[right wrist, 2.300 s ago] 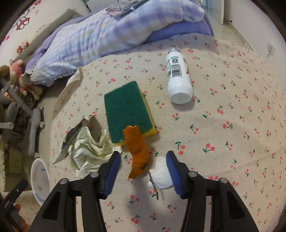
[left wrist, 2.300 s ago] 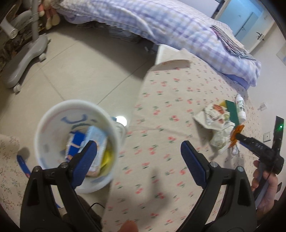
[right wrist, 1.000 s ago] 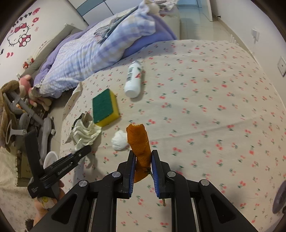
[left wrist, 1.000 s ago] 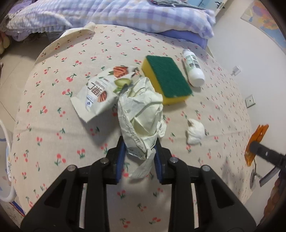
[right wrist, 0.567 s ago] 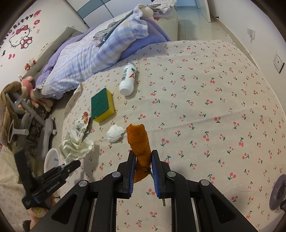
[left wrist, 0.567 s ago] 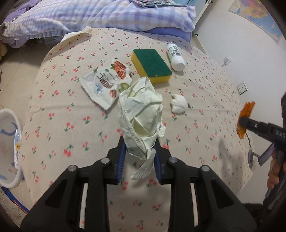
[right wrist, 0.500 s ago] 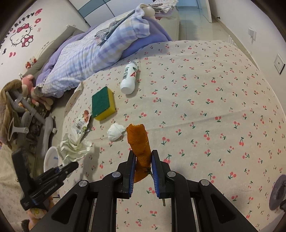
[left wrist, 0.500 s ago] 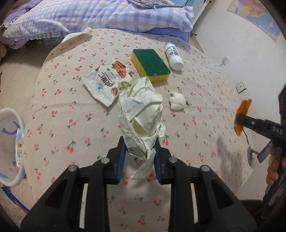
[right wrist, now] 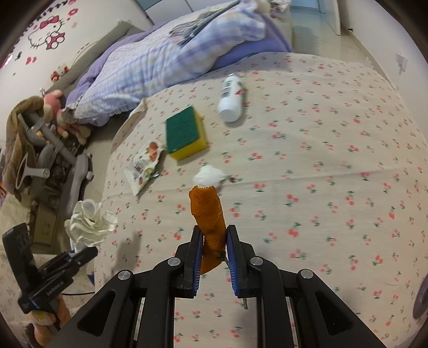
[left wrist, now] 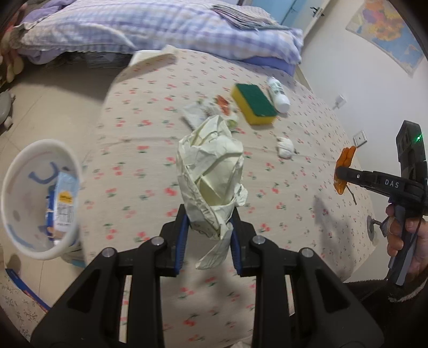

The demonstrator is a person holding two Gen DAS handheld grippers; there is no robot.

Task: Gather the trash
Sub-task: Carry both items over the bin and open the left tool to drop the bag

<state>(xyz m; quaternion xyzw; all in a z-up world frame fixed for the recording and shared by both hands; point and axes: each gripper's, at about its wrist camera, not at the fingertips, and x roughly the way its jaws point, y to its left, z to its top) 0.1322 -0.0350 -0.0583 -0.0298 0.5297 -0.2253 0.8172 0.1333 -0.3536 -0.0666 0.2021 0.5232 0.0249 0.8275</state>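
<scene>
My left gripper (left wrist: 208,222) is shut on a crumpled cream paper wrapper (left wrist: 211,171), held above the cherry-print table (left wrist: 149,166); it also shows in the right wrist view (right wrist: 89,223). My right gripper (right wrist: 212,249) is shut on an orange peel (right wrist: 208,216), seen from the side in the left wrist view (left wrist: 345,171). A white trash bin (left wrist: 16,192) with wrappers inside stands on the floor at the left. A snack packet (right wrist: 141,166) and a white tissue wad (right wrist: 208,175) lie on the table.
A green and yellow sponge (right wrist: 184,132) and a white bottle (right wrist: 231,100) lie further back on the table. A bed with a checked purple quilt (left wrist: 133,24) is behind. A grey chair base (right wrist: 75,176) and toys stand on the floor at the left.
My left gripper has swung left with the paper wrapper, bringing the white bin into view. My right gripper still holds the orange peel and has turned slightly left.
</scene>
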